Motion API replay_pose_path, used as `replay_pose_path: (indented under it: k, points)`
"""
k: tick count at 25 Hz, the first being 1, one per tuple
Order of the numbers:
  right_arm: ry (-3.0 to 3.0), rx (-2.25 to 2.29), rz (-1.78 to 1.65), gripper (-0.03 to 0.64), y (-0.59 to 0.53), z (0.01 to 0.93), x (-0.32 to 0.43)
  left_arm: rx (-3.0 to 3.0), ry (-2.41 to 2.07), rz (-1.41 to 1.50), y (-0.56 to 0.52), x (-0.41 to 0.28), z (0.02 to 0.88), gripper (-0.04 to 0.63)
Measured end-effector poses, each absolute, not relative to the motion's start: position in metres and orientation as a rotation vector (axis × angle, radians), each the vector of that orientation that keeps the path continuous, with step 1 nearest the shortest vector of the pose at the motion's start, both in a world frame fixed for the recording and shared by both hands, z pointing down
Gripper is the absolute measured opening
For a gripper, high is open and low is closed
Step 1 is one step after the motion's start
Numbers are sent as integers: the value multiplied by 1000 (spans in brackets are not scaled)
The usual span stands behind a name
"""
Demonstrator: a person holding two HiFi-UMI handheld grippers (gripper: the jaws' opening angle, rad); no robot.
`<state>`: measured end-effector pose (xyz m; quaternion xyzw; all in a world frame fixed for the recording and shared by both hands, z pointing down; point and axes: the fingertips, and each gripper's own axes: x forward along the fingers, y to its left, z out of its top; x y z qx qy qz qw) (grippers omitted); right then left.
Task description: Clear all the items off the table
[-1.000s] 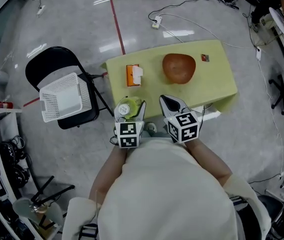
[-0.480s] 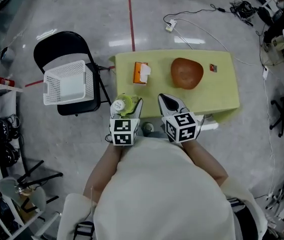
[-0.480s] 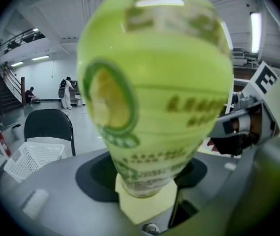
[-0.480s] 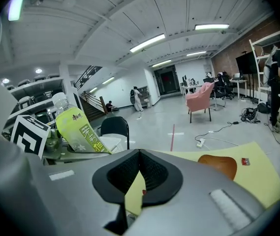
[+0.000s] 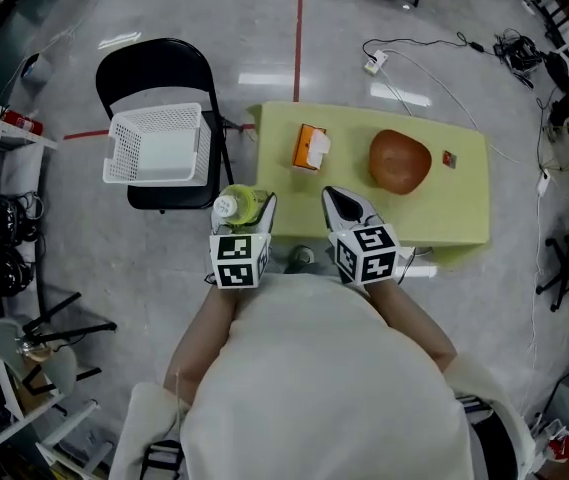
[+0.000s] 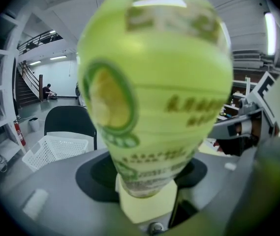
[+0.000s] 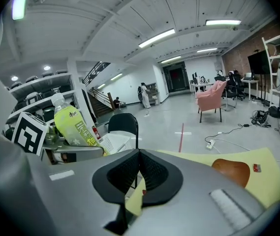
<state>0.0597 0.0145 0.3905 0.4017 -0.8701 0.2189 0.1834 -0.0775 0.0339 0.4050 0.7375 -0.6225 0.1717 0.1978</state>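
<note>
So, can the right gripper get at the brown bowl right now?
Probably yes: the right gripper is empty, and only bare table lies between it and the brown bowl. Its shut jaws would need opening first.

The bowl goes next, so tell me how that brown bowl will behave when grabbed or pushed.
The brown bowl looks rigid with a smooth sheen, so it probably keeps its shape but may slip when pinched. It sits low and wide on the table, so a push would likely slide it rather than tip it.
</note>
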Motion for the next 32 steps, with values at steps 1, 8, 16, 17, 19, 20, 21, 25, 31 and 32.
replay_pose_path:
  k: [1, 8, 16, 17, 19, 20, 21, 25, 31, 32]
  points:
    - [-2454, 1130, 615, -2, 13, 391, 53, 2056, -1746, 481, 34, -86, 405, 287]
    - [-2450, 1124, 595, -2, -2, 386, 6, 2052, -1743, 474, 21, -137, 403, 287]
    - [-2436, 1121, 591, -2, -27, 383, -53, 2048, -1725, 467, -7, -197, 397, 288]
    - [-2434, 1119, 591, -3, -30, 383, -61, 2043, -1726, 462, -11, -205, 396, 288]
    - [-2431, 1110, 589, -2, -36, 384, -78, 2033, -1730, 459, -19, -222, 396, 288]
    - [-2430, 1106, 588, -2, -39, 384, -86, 2027, -1734, 460, -23, -230, 396, 288]
    - [-2429, 1102, 586, -2, -41, 385, -93, 2021, -1737, 459, -26, -238, 397, 288]
    - [-2426, 1094, 575, -2, -52, 385, -123, 1998, -1742, 446, -35, -268, 400, 288]
    - [-2413, 1107, 565, -2, -68, 384, -160, 1964, -1734, 457, -47, -309, 412, 288]
    - [-2409, 1111, 567, -2, -70, 385, -166, 1960, -1732, 458, -49, -316, 414, 288]
